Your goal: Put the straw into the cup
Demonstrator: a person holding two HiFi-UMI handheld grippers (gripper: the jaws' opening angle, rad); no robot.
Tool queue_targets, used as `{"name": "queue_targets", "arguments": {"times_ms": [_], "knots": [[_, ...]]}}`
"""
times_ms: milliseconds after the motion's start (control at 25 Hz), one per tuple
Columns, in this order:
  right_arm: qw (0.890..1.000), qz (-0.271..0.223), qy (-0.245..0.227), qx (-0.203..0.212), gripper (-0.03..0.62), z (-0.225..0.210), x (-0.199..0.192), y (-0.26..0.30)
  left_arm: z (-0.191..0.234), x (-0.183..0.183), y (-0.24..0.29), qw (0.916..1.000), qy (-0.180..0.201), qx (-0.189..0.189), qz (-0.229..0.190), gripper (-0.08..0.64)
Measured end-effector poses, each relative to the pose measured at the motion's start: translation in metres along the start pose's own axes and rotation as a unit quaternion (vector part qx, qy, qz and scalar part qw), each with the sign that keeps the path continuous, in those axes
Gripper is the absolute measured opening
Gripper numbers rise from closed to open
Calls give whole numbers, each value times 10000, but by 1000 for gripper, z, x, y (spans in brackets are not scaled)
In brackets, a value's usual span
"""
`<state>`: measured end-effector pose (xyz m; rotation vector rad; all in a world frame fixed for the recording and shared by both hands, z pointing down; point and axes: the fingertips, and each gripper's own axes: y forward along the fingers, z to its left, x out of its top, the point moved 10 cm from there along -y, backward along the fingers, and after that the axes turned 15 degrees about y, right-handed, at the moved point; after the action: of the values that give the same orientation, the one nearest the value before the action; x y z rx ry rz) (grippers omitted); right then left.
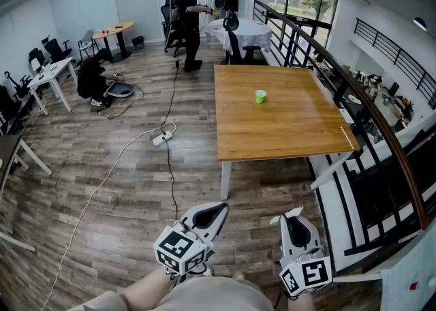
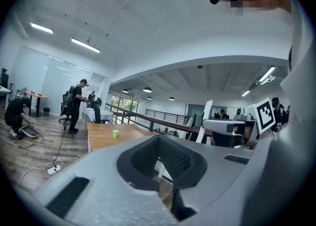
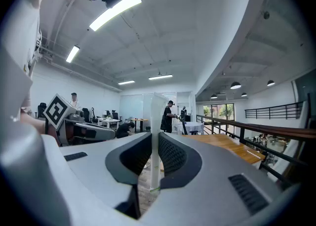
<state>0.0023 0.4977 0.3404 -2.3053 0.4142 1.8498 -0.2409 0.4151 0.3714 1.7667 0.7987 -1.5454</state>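
A small green cup (image 1: 260, 96) stands alone on the square wooden table (image 1: 286, 133), far ahead of both grippers; in the left gripper view the cup (image 2: 115, 133) is a small dot on the tabletop. My right gripper (image 1: 294, 218) is low in the head view, well short of the table. It is shut on a white paper-wrapped straw (image 3: 156, 116), which stands upright between the pads (image 3: 170, 153) of the right gripper (image 3: 153, 143). My left gripper (image 1: 216, 209) hangs beside it, level. The left gripper (image 2: 159, 143) is shut with nothing in it.
A power strip (image 1: 161, 139) and long cables lie on the wood floor left of the table. A dark railing (image 1: 354, 92) runs along the table's right side. Further back there are a standing person (image 1: 192, 20), a crouching person (image 1: 92, 78), office tables and chairs.
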Motion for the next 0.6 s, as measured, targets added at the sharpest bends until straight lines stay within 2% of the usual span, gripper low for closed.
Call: {"name": "queue_targets", "arguments": {"times_ms": [600], "knots": [[9996,13,259,85,49,-11,-5,1,-6,-1,3,9998,157,30,130,12]]}}
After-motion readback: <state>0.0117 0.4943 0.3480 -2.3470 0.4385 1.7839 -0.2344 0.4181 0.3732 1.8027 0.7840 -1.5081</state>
